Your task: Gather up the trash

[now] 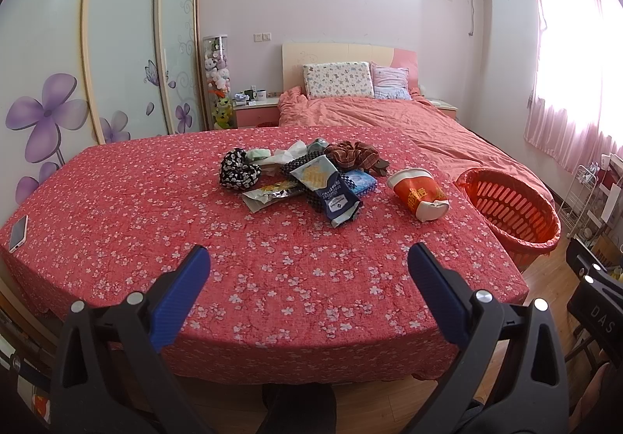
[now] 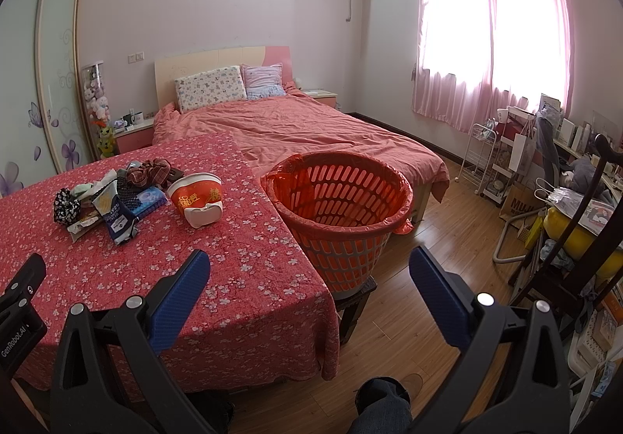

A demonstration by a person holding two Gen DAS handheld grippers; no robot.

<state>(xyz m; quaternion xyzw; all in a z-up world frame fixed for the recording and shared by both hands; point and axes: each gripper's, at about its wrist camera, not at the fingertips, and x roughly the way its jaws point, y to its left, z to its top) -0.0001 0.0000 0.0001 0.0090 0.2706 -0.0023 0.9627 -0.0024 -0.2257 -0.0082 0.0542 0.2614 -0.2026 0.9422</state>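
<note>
Both empty, jaws apart: left gripper [image 1: 309, 259], right gripper [image 2: 309, 262]; take crushed cup [image 1: 418, 196] first, nearest basket [image 2: 350, 235], pinching its rim.

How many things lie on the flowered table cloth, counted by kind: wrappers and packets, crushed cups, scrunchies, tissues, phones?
Some of the pile overlaps, so counts are what shows.
Wrappers and packets: 3 (blue snack bag, foil wrapper, blue packet)
Crushed cups: 1 (red cup)
Scrunchies: 2 (black floral, brown plaid)
Tissues: 1 (white tissue)
Phones: 1 (phone)
Total: 8
</note>
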